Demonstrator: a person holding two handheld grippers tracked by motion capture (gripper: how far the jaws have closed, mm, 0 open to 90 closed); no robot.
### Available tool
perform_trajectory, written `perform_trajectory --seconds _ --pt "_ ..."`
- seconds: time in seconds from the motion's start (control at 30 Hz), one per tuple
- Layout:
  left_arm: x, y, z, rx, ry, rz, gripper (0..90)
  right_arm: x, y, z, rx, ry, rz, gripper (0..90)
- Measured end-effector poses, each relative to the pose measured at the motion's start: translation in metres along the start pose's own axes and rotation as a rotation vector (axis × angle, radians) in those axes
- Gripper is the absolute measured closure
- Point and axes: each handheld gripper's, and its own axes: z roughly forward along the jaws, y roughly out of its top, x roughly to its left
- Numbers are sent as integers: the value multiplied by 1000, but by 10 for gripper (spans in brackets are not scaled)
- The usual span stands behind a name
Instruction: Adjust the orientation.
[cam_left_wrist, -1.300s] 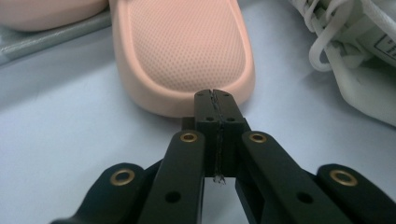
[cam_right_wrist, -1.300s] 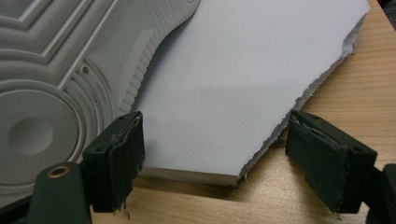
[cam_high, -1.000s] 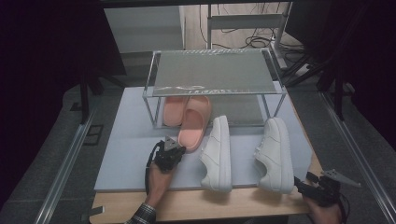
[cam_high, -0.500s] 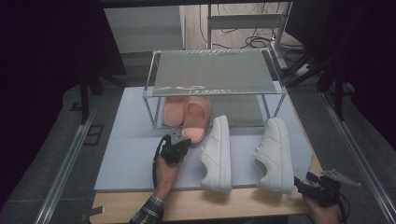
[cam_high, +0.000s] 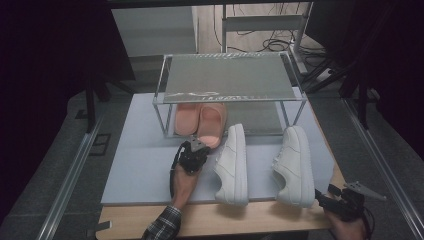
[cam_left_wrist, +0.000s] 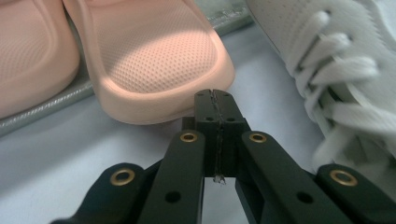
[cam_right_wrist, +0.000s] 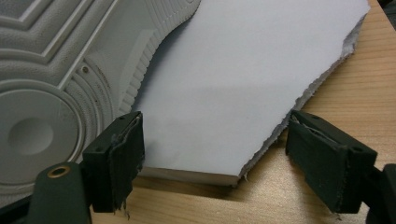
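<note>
A pair of pink slippers lies under a low metal rack (cam_high: 227, 77): the left slipper (cam_high: 186, 119) and the right slipper (cam_high: 212, 125), whose toe sticks out in front. My left gripper (cam_high: 198, 145) is shut with nothing in it. In the left gripper view its tips (cam_left_wrist: 215, 99) are right at the toe of the right slipper (cam_left_wrist: 159, 51). Two white sneakers (cam_high: 232, 162) (cam_high: 295, 165) lie on the grey mat (cam_high: 140, 160). My right gripper (cam_high: 336, 202) stands open at the table's front right corner, beside one sneaker's sole (cam_right_wrist: 51, 84).
The mat (cam_right_wrist: 252, 65) has a torn corner over the wooden table (cam_right_wrist: 359, 88). A laced sneaker (cam_left_wrist: 336, 65) lies close to the right of my left gripper. Dark floor and metal rails flank the table.
My left gripper has moved forward toward the rack. The right pink slipper has slid further under the shelf and straightened. The right gripper has stayed still.
</note>
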Motion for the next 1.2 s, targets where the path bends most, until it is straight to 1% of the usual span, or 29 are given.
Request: perform_trajectory --seconds 0.23,0.3,0.37,0.4,0.63,0.8,0.93,1.1,1.2 --pt "6 10 13 9 16 -8 898 0 0 0 0 0 0 196" --pt "8 12 16 9 18 -22 898 0 0 0 0 0 0 196" --pt "10 14 20 11 23 -27 897 0 0 0 0 1 0 196" --pt "11 15 21 17 27 -23 897 0 0 0 0 1 0 196" --pt "16 23 31 25 44 -34 897 0 0 0 1 1 0 196" --pt "20 28 38 36 57 -44 898 0 0 0 0 1 0 196" --pt "23 30 43 41 58 -57 897 0 0 0 0 1 0 196" --pt "25 34 48 61 70 -61 897 0 0 0 0 1 0 196" --pt "26 36 51 67 76 -70 897 0 0 0 0 2 0 196"
